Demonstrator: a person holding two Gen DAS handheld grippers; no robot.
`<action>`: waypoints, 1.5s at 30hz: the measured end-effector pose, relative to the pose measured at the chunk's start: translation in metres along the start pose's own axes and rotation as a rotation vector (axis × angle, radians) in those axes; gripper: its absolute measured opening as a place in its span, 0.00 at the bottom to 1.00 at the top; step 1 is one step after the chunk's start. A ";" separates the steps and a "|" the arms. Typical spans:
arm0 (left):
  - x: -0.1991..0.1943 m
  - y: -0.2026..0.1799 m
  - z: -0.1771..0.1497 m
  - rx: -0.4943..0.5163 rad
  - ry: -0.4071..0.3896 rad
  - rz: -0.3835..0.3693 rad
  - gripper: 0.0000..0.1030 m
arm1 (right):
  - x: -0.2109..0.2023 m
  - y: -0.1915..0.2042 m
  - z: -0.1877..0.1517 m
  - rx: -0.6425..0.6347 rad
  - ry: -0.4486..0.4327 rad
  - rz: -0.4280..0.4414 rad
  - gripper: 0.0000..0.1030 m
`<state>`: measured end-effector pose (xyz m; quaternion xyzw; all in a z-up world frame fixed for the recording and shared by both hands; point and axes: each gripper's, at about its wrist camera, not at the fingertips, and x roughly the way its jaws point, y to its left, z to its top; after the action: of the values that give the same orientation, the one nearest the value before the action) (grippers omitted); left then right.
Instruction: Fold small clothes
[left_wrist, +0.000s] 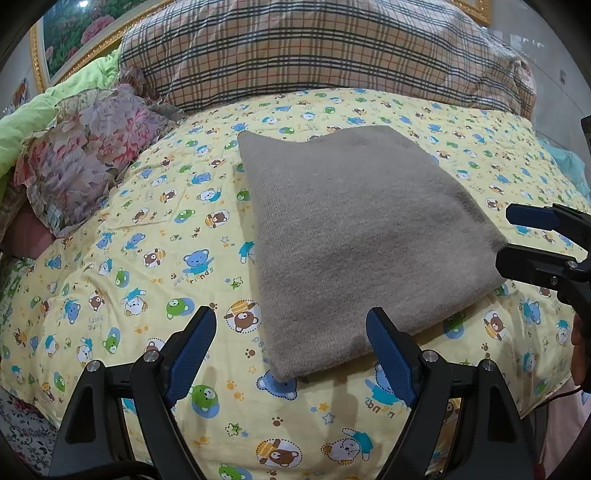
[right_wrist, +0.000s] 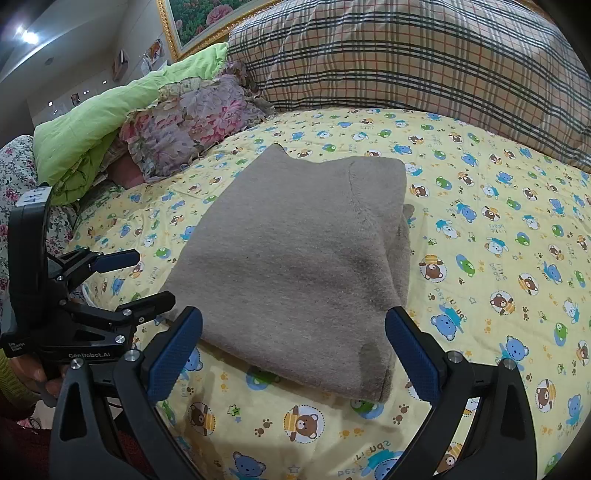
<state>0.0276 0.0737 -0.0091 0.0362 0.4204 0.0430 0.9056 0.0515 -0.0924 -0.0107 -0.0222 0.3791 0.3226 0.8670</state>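
Observation:
A grey-brown knitted garment (left_wrist: 351, 236) lies folded into a thick flat rectangle on the yellow bear-print bed sheet (left_wrist: 129, 258). It also shows in the right wrist view (right_wrist: 295, 266), with folded layers stacked at its right edge. My left gripper (left_wrist: 291, 332) is open and empty, just in front of the garment's near left corner. My right gripper (right_wrist: 293, 332) is open and empty, its jaws spread before the garment's near edge. The right gripper shows at the right edge of the left wrist view (left_wrist: 517, 236), and the left gripper shows at the left of the right wrist view (right_wrist: 151, 277).
A large plaid pillow (left_wrist: 314, 48) lies across the head of the bed. A floral cushion (left_wrist: 85, 155) and a green quilt (right_wrist: 110, 114) are heaped at the left. A gold-framed flower picture (right_wrist: 207, 22) hangs behind.

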 end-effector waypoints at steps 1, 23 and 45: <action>0.000 0.000 0.000 0.000 0.000 0.000 0.81 | 0.000 0.000 0.000 -0.001 0.000 0.000 0.96; 0.001 0.005 0.011 0.009 -0.004 0.014 0.82 | 0.001 -0.010 0.003 0.027 -0.001 0.012 0.96; 0.011 0.013 0.015 -0.018 0.023 0.031 0.82 | 0.005 -0.026 0.003 0.069 0.016 0.013 0.96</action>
<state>0.0451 0.0872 -0.0067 0.0340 0.4299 0.0611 0.9002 0.0707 -0.1092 -0.0170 0.0075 0.3969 0.3148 0.8622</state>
